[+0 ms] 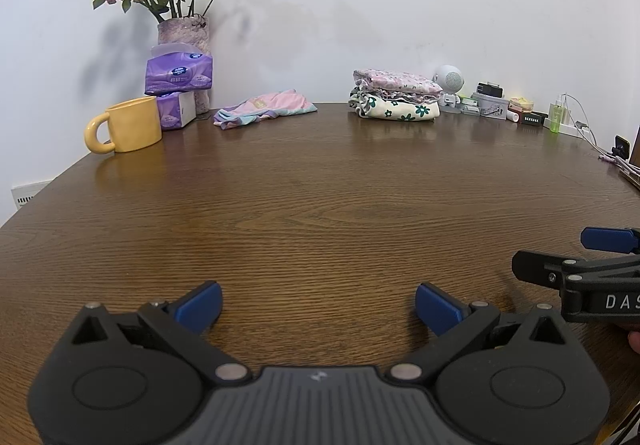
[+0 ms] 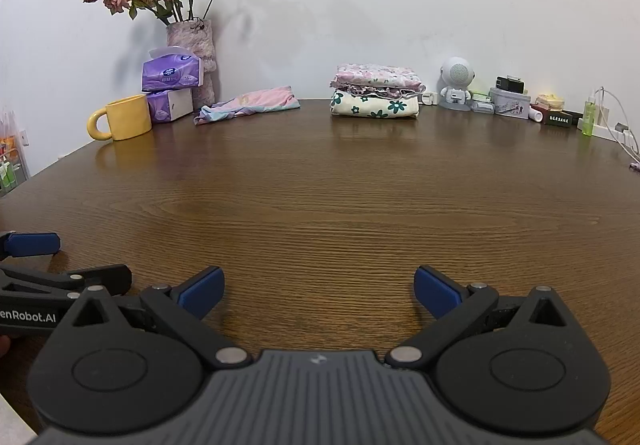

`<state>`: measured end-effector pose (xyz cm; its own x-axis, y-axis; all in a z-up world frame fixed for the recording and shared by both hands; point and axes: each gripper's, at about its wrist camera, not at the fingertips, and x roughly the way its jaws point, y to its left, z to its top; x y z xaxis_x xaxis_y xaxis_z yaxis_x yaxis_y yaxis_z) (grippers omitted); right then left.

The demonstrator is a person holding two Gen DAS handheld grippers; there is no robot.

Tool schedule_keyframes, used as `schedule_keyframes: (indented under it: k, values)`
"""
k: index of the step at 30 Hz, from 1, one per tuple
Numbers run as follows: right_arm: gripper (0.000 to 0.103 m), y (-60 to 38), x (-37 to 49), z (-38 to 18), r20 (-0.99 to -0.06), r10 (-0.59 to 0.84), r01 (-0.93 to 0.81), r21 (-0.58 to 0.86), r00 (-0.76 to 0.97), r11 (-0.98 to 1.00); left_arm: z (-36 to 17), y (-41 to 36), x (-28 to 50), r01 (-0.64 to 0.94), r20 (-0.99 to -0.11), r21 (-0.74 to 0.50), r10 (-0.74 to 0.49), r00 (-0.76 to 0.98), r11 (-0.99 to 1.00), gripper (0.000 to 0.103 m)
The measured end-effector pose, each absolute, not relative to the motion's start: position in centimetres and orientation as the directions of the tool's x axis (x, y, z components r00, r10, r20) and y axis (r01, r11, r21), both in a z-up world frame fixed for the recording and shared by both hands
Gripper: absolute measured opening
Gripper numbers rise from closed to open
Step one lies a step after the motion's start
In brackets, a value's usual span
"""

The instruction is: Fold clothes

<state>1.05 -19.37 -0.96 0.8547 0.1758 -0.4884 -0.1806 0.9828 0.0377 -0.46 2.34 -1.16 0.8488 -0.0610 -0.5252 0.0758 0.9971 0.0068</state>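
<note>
Both tongs stand with their jaws spread wide and hold nothing: the left gripper (image 1: 318, 303) and the right gripper (image 2: 318, 291) hang low over the bare near part of the wooden table (image 1: 320, 205), side by side, each one visible at the edge of the other's view. The landmark I take is the yellow mug (image 1: 128, 125), which stands at the far left of the table. Just behind the mug are two purple tissue packs (image 1: 178, 79), one on the other, and behind them a vase of dried roses (image 1: 184, 33) against the wall. To the right of the mug, near the back edge, lies the pink garment (image 1: 266, 109) – loose, rumpled and not yet folded. Further right from the mug, well apart from this garment, sits a folded stack (image 1: 394, 97) of two flowered pieces, one on the other. Past the stack, farthest from the mug, are a small white robot figure (image 1: 450, 83) and some little boxes and bottles. My judgement is that the step in hand is the start of the next piece – two look already done, and the pink one is waiting. The next move calls for reaching across the table to the pink garment, taking it by an edge or two corners, and bringing it to the free middle area to spread it flat. Care is needed near the mug and tissue packs, which are close to the cloth's left end.
</note>
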Motion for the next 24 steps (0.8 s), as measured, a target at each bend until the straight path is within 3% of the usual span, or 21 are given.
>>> schedule_keyframes:
  k: [24]
  values:
    - [0.103, -19.39, 1.01, -0.99, -0.488, 0.178, -0.182, 0.04, 0.855, 0.983, -1.12, 2.26, -0.55, 0.076, -0.524, 0.009, -0.06, 0.85, 0.997, 0.103]
